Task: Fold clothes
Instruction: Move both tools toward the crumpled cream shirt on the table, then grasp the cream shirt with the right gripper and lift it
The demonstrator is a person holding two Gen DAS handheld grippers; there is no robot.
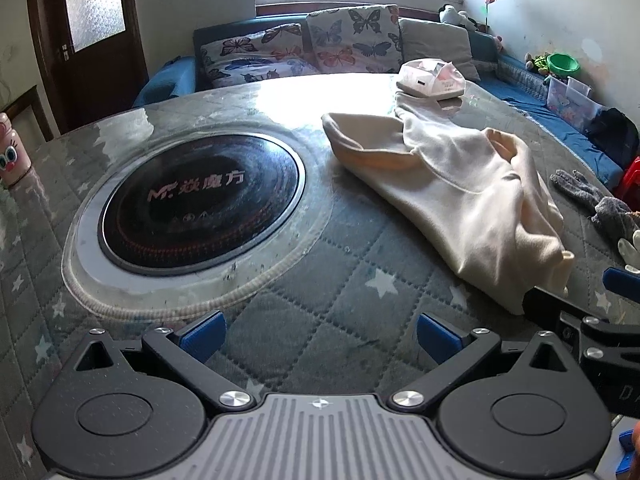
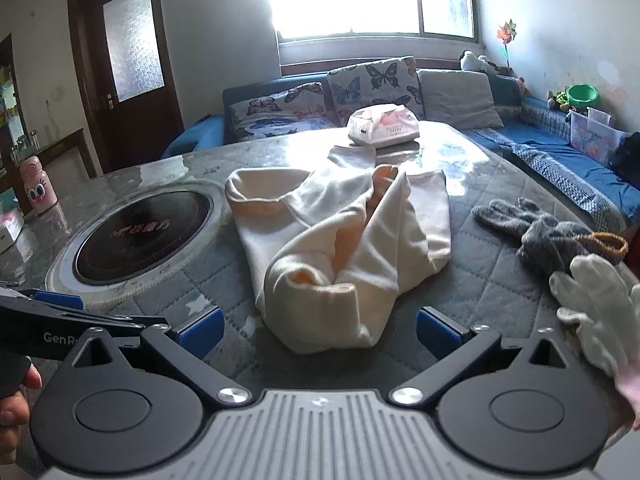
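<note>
Your left gripper point(image 1: 320, 338) gapes wide, empty; the rumpled cream knit garment point(image 1: 460, 196) lies ahead to its right. Your right gripper point(image 2: 318, 334) gapes wide, empty, the garment's bunched hem just ahead. Pinch single layers only, clear of the grey knitted gloves point(image 2: 536, 232) further right.

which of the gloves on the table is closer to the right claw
The white knit glove, lying just beside the right claw; the grey woolly glove with the orange cuff lies farther out on the table.

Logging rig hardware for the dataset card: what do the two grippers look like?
Both match: left hand-held gripper and right hand-held gripper have black linkage arms with silver pivot screws, blue finger pads, and a grey ribbed body. White "GenR" lettering shows on the left unit in the right-wrist view.
</note>
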